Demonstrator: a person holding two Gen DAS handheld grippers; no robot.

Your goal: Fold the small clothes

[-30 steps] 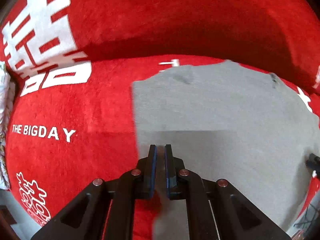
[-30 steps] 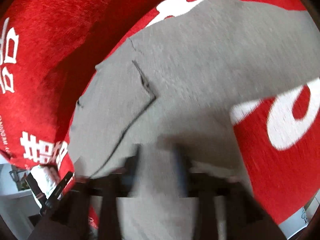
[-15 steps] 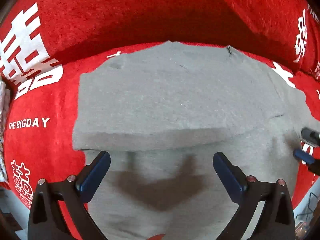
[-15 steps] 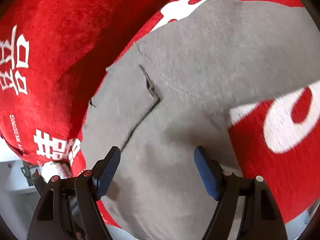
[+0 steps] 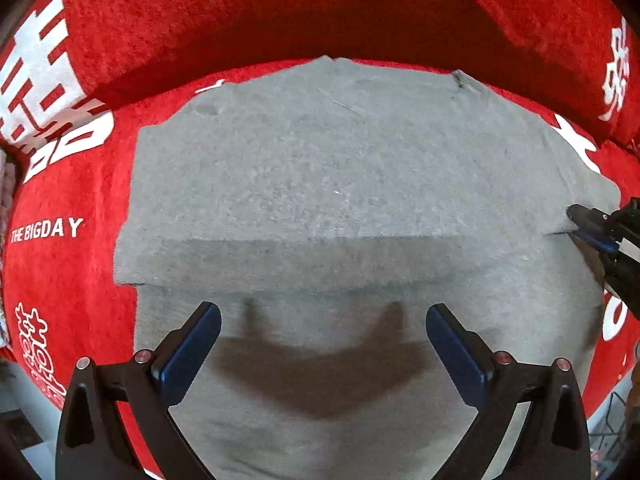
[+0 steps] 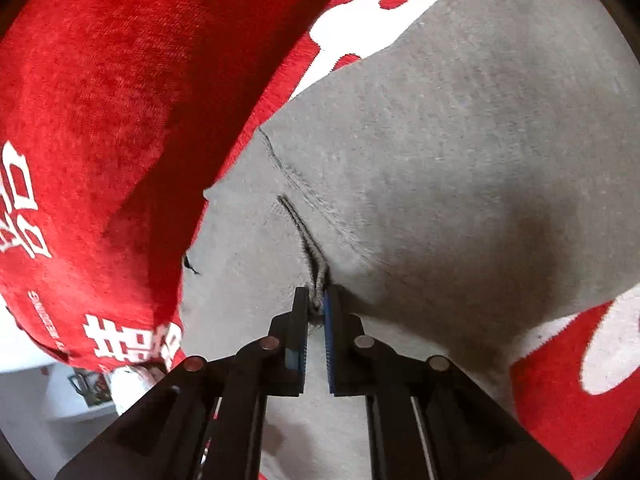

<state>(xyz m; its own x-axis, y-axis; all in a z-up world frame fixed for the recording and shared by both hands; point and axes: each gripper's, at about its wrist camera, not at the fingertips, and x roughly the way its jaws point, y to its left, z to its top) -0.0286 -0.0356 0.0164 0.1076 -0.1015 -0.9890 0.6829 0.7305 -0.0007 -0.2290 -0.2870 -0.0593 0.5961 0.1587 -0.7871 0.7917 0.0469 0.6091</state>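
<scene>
A: Entry. Grey garment (image 5: 336,184) lies flat on the seat of the red sofa cover (image 5: 80,264), printed with white characters; its far edge sits close to the backrest. What changed in the last second?

B: Two things. The left gripper (image 5: 323,340), clenched a second ago at the garment's left side, now stands with fingers fully spread over the near half of the cloth, nothing between them, its shadow on the fabric. And the right gripper (image 6: 316,304), open half a second ago, has clamped its pads onto a pinch of grey fabric at the edge of the folded flap.

A: Meaning?

B: My reading: one fold is laid and let go, and the right side is now gripped for the next one. The left has no hold yet.

A: Orientation?

B: In the left wrist view the long axis runs left to right, parallel to the backrest. The folded layer's edge crosses the same way, about mid-garment. Which end is neck or hem, I cannot tell.
</scene>
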